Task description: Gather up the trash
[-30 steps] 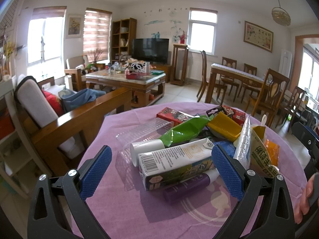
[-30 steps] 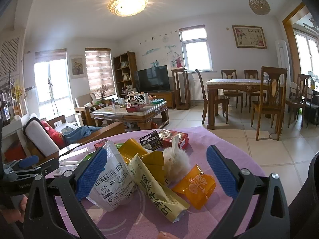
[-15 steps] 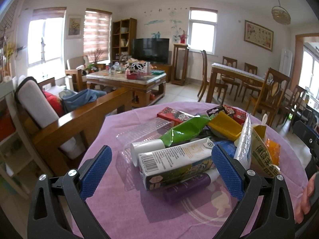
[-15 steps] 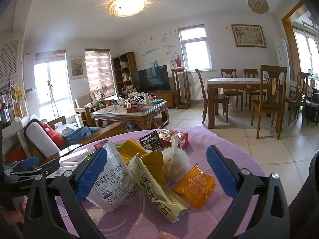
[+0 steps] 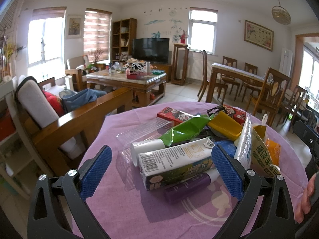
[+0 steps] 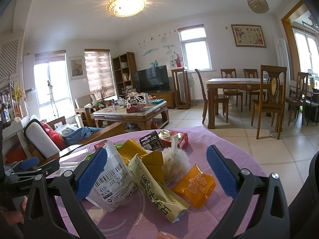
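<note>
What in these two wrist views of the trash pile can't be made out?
- Purple tube, left wrist view: its far end is hidden under the white carton.
- Where the trash should go: no bin or bag shows in either view.
- Small print on the white mailer bag, right wrist view: too small to read.
- Person's hand, left wrist view: cut off by the edge.

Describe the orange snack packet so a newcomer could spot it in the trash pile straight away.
On the round table with the purple cloth, look at the pile's right edge, nearest the dining chairs. The orange snack packet lies flat beside the pale green wrapper, the only translucent orange piece with a white logo.
</note>
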Tool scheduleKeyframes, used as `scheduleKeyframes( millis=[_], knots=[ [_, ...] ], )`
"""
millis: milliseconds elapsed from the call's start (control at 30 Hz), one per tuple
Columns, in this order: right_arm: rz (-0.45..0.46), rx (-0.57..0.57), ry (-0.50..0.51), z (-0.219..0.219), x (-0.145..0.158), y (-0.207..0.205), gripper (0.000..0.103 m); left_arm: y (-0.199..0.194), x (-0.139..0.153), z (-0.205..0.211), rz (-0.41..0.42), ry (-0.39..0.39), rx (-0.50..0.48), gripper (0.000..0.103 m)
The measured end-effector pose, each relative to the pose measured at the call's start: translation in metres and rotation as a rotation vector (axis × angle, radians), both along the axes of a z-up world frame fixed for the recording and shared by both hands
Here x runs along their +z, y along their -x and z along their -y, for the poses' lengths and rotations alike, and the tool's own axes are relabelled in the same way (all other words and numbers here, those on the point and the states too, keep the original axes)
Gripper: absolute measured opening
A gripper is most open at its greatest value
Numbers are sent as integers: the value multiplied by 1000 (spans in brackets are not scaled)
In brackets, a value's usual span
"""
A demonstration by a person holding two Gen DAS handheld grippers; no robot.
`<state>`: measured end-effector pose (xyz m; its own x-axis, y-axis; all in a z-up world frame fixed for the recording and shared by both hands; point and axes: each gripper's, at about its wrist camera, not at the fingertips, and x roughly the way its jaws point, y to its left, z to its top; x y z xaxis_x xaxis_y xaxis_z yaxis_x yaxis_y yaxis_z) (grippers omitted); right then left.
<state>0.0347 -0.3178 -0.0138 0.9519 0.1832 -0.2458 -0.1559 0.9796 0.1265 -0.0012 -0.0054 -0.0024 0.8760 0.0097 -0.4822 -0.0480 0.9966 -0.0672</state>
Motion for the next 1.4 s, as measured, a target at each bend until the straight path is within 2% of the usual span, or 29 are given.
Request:
scheduleKeyframes(
  millis=[300,367,400,500,533,633,700,767,900,967,1033,1100,1133,1233,1300,1367,1400],
  knots=[
    [-1,-1,-3,1,0,0,99,0,0,0,-1,0,-1,99],
    [-5,0,-5,3,0,-1,99,-1,0,-2,-8,19,-13,99],
    [-15,18,-17,5,-1,-3,99,-1,-1,-3,-19,29,-30,99],
    [-49,172,-68,16,1,-7,99,-5,-3,-13,-67,26,-141,99],
    [-60,227,-48,17,4,-8,99,-6,-5,-17,-86,23,-194,99],
    [-166,448,115,-7,10,-20,99,-18,-16,-26,-176,20,-318,99],
    [-179,507,229,-29,8,-21,99,-29,-23,-24,-225,-18,-380,99],
    [-204,574,351,-58,0,-25,99,-37,-26,-26,-235,-53,-410,99],
    [-250,618,469,-92,-9,-40,99,-57,-30,-31,-261,-61,-501,98],
    [-284,635,473,-100,-12,-55,99,-64,-34,-28,-281,-72,-547,95],
    [-314,645,472,-104,-16,-70,98,-68,-38,-22,-289,-109,-590,79],
    [-333,665,457,-96,-20,-75,98,-75,-41,-17,-312,-120,-613,71],
    [-347,668,442,-88,-20,-76,98,-77,-43,-17,-313,-121,-618,71],
    [-377,680,413,-87,-25,-79,78,-82,-47,-13,-316,-102,-635,65],
    [-389,664,412,-90,-30,-82,72,-89,-47,-15,-320,-73,-636,62],
    [-394,659,385,-87,-30,-79,63,-86,-45,-15,-307,-50,-640,55],
    [-400,661,357,-85,-29,-79,61,-84,-43,-15,-298,-25,-649,46]
  ],
)
